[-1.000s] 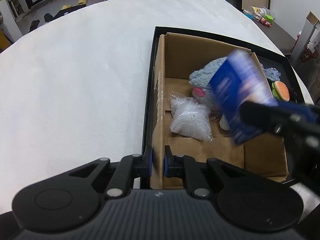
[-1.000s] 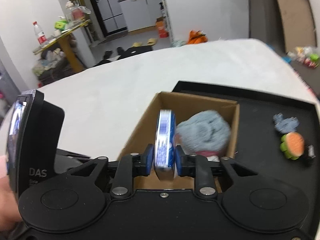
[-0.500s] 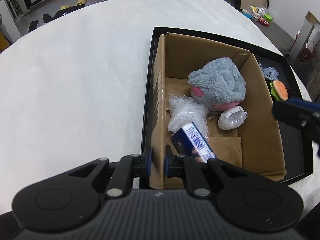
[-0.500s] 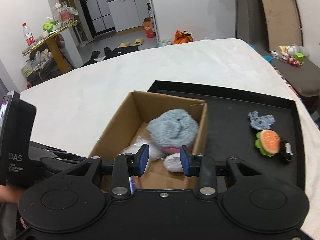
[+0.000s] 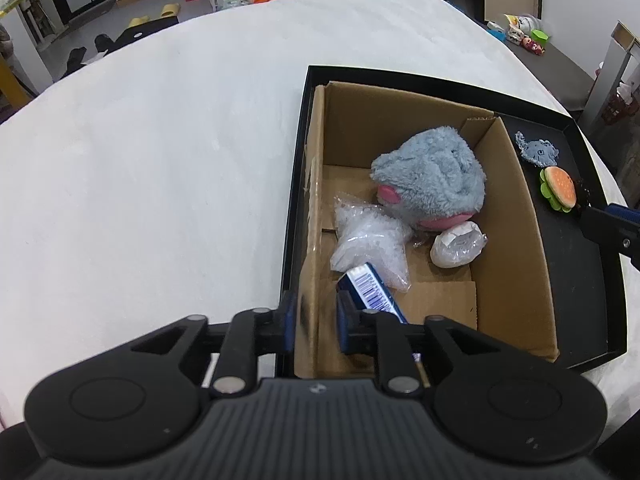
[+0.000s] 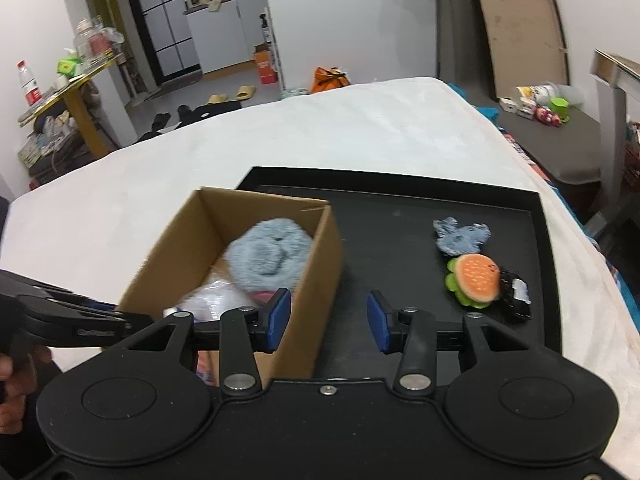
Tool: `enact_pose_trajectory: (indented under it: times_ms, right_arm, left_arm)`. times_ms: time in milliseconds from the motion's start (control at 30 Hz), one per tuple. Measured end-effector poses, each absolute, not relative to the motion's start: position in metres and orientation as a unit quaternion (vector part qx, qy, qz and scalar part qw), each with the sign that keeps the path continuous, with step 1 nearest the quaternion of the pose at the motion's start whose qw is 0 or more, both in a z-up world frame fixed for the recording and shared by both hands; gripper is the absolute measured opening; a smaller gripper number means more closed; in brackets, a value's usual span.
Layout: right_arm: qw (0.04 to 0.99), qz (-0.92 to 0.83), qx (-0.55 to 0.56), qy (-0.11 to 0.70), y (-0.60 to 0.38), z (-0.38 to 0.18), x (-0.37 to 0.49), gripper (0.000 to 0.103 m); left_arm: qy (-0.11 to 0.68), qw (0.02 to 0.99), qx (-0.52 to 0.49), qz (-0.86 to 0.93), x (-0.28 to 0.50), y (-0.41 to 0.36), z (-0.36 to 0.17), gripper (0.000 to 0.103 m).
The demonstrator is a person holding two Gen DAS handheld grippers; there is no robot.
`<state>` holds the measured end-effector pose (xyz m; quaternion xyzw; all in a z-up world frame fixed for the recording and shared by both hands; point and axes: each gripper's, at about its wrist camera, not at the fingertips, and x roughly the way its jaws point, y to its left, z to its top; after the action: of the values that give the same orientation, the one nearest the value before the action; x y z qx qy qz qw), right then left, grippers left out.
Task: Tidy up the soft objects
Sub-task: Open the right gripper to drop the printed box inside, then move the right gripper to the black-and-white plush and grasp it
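The left gripper [image 5: 313, 322] straddled the near-left wall of the open brown cardboard box [image 5: 516, 240]. Its jaws were opening, with the wall between the blue pads and no longer pinched. The right gripper [image 6: 329, 322] hung above the box's right wall and the tray floor. Its jaws were also opening, spread wide, with nothing between them.

Judged step: a deposit into the box appeared complete, and the next pick was in preparation. The next move would call for carrying the right gripper toward the loose toys on the tray and closing on one soft body without dragging its neighbours.

Box contents, near to far:
- a blue-and-white barcoded packet [image 5: 370, 290], leaning in the near-left corner;
- a crinkled clear plastic bag [image 5: 368, 236];
- a small white wrapped bundle [image 5: 458, 245];
- a grey fluffy plush toy with pink patches [image 5: 432, 178], against the far wall.

The box stood at the left of a shallow black rectangular tray [image 6: 400, 216]. On the tray's open right side lay a small black-and-white item [image 6: 516, 294], touching a plush orange-and-green hamburger toy [image 6: 476, 282], and beyond that a flat grey-blue fabric toy [image 6: 462, 235]. The tray rested on a white cloth-covered surface [image 5: 160, 160].
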<state>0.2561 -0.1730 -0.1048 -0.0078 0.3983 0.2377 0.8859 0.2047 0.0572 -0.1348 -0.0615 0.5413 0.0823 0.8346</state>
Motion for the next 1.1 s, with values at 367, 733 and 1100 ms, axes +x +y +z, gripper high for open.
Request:
enact_pose_trajectory:
  times_ms: [367, 733, 1100]
  right_arm:
    - [0.892, 0.206, 0.000, 0.401, -0.208, -0.122, 0.280, 0.050]
    - [0.896, 0.181, 0.021, 0.404, -0.240, -0.142, 0.298, 0.061]
    - [0.908, 0.142, 0.029, 0.394, -0.261, -0.169, 0.315, 0.060]
  left_arm:
    - [0.536, 0.837, -0.052, 0.096, 0.212, 0.044, -0.126, 0.047]
    - [0.546, 0.831, -0.026, 0.107, 0.224, 0.027, -0.134, 0.053]
    - [0.555, 0.822, 0.013, 0.123, 0.236, 0.011, -0.145, 0.061]
